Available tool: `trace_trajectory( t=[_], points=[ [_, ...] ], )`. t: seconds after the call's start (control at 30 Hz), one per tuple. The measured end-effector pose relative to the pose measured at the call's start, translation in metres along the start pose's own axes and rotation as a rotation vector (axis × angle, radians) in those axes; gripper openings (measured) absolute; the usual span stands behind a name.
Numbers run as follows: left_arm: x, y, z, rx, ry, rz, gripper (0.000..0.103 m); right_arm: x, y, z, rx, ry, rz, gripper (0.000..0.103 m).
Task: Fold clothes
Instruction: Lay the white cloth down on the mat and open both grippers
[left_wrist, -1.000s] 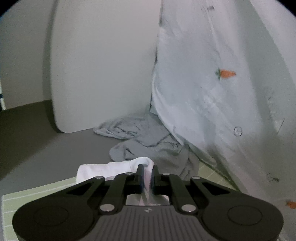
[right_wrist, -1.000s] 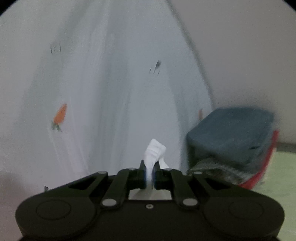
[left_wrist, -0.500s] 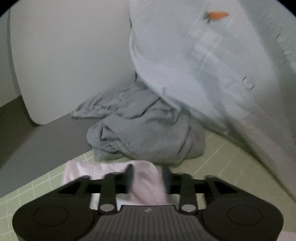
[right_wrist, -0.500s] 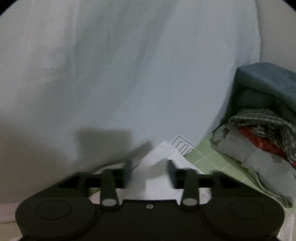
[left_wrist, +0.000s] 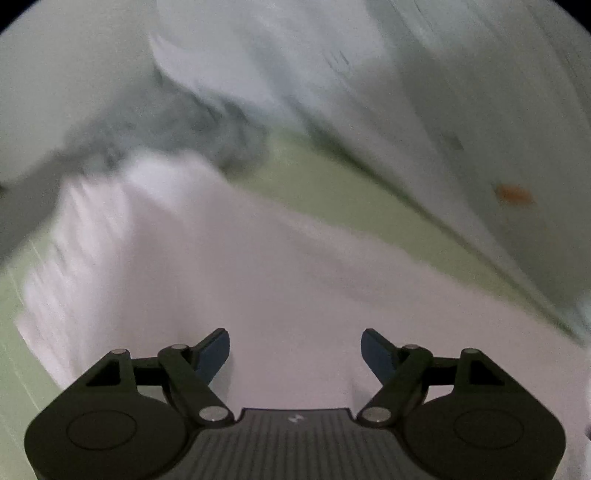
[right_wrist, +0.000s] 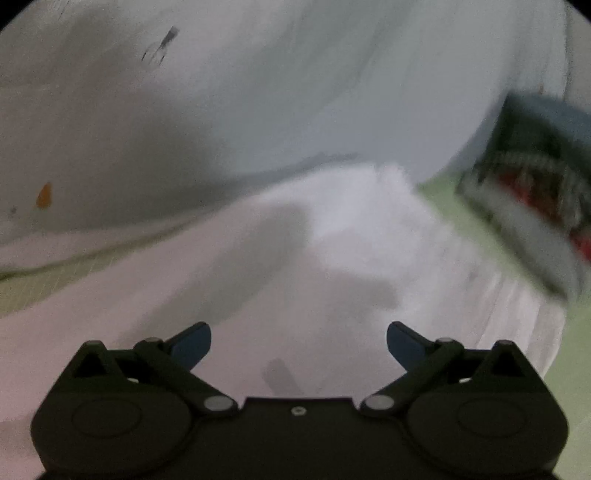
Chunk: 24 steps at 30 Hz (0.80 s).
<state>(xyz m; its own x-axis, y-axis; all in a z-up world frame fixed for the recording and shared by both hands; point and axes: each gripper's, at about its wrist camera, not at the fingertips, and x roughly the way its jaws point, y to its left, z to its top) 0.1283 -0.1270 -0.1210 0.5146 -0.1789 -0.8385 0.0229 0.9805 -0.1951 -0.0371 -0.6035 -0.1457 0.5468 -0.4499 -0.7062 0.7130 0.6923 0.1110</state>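
A white garment (left_wrist: 258, 266) lies spread on the green gridded mat (left_wrist: 325, 177), blurred by motion. My left gripper (left_wrist: 295, 352) hangs just above it, jaws opening wide, with nothing pinched between its blue pads. In the right wrist view the same white garment (right_wrist: 332, 258) stretches ahead under my right gripper (right_wrist: 298, 343), whose jaws are also opening wide and hold nothing. Whether the fingertips touch the cloth I cannot tell.
A pale blue carrot-print fabric (left_wrist: 461, 110) hangs behind the mat, also pale blue fabric (right_wrist: 258, 110) in the right view. A crumpled grey garment (left_wrist: 207, 125) lies at the back left. A stack of folded clothes (right_wrist: 535, 177) sits at the right on the mat (right_wrist: 461, 206).
Both grippers were shut on folds of the white garment; they have opened and let it go. Both views have tipped downward and come closer to the mat, where the garment now lies.
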Motion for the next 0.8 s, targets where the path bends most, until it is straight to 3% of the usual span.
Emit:
trace_trajectory(
  t=[0.07,0.13,0.27,0.53,0.67,0.8],
  points=[
    [0.007,-0.013,-0.021,0.031,0.071,-0.041,0.080,0.002,0.011,-0.014,-0.002,0.036,0.034,0.103],
    [0.015,-0.029,-0.034,0.106,0.097,-0.030,0.081,0.007,0.022,-0.020,-0.017,0.062,0.050,0.103],
    [0.038,-0.055,-0.038,0.229,0.096,0.008,0.082,0.038,0.037,-0.014,-0.065,0.122,0.019,0.103],
    [0.098,-0.084,0.006,0.322,0.037,0.099,0.086,0.099,0.061,0.029,-0.198,0.094,0.028,0.103],
    [0.117,-0.091,0.021,0.368,-0.015,0.100,0.101,0.130,0.065,0.055,-0.196,0.058,0.062,0.103],
    [0.124,-0.091,0.030,0.340,-0.031,0.076,0.102,0.152,0.071,0.073,-0.204,0.019,0.068,0.103]
  ],
)
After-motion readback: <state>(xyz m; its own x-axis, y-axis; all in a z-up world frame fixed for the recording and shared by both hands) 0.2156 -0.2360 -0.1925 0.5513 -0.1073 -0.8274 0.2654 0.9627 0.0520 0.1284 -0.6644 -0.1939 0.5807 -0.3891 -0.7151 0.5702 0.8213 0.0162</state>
